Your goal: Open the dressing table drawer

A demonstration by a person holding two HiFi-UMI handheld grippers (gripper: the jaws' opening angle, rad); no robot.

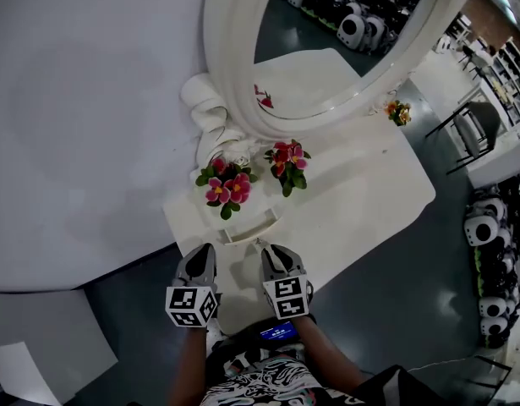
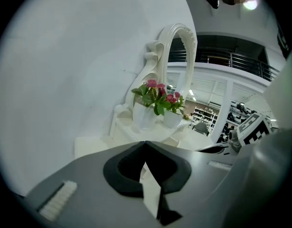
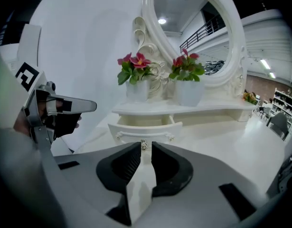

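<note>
The white dressing table (image 1: 369, 194) carries a small drawer (image 1: 251, 225) under the shelf, and the drawer stands pulled out toward me. In the right gripper view the drawer front (image 3: 145, 129) shows a small metal knob (image 3: 143, 144) at its middle. My right gripper (image 3: 145, 149) is open with a narrow gap; the knob sits just beyond its tips, and the pads do not press on it. My left gripper (image 2: 145, 143) is shut, tips touching, with nothing in it. In the head view the left gripper (image 1: 202, 250) and the right gripper (image 1: 272, 250) hover side by side just in front of the drawer.
Two pots of pink and red flowers (image 1: 227, 189) (image 1: 287, 163) stand on the shelf above the drawer, below the oval mirror (image 1: 327, 41). A white wall runs along the left. A chair (image 1: 475, 129) and white round machines (image 1: 488, 227) stand on the dark floor at right.
</note>
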